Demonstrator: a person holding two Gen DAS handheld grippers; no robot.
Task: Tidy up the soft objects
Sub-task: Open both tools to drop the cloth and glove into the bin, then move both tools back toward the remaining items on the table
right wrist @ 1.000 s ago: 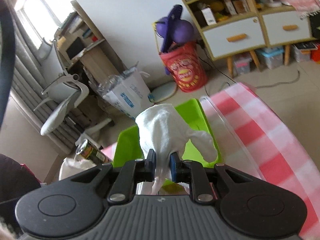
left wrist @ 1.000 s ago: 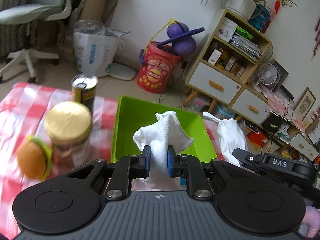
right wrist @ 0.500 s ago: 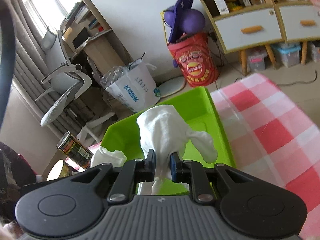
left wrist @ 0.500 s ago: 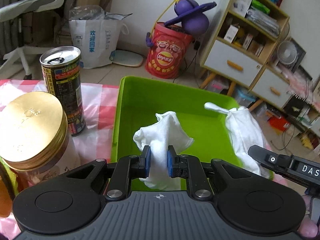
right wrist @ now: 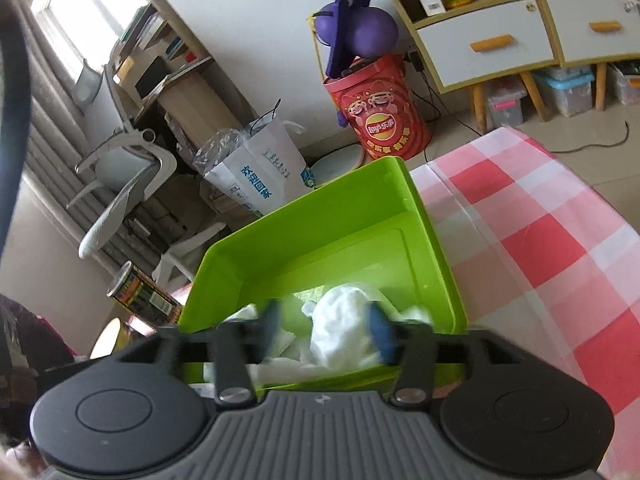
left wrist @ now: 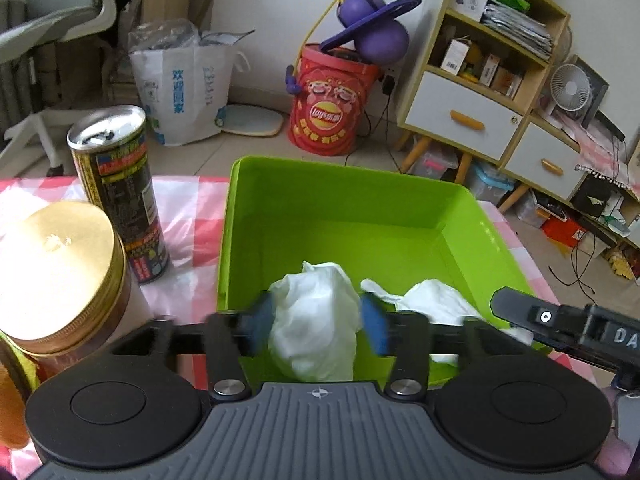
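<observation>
A bright green bin (left wrist: 360, 200) stands on the pink checked tablecloth; it also shows in the right wrist view (right wrist: 320, 240). My left gripper (left wrist: 318, 326) is open over the bin's near end, and a crumpled white cloth (left wrist: 316, 320) lies loose between its blue pads. A second white cloth (left wrist: 432, 304) lies to its right in the bin. My right gripper (right wrist: 326, 326) is open too, with that white cloth (right wrist: 340, 328) loose between its pads inside the bin. The right gripper's body shows at the lower right of the left wrist view.
A tall drink can (left wrist: 116, 184) and a jar with a gold lid (left wrist: 56, 268) stand left of the bin. The tablecloth (right wrist: 540, 240) extends right of the bin. On the floor behind are a red bucket (left wrist: 332, 108), a paper bag and a shelf unit.
Both grippers lowered over the bin and opened. The two white cloths they held have dropped into the near end of the bin.
</observation>
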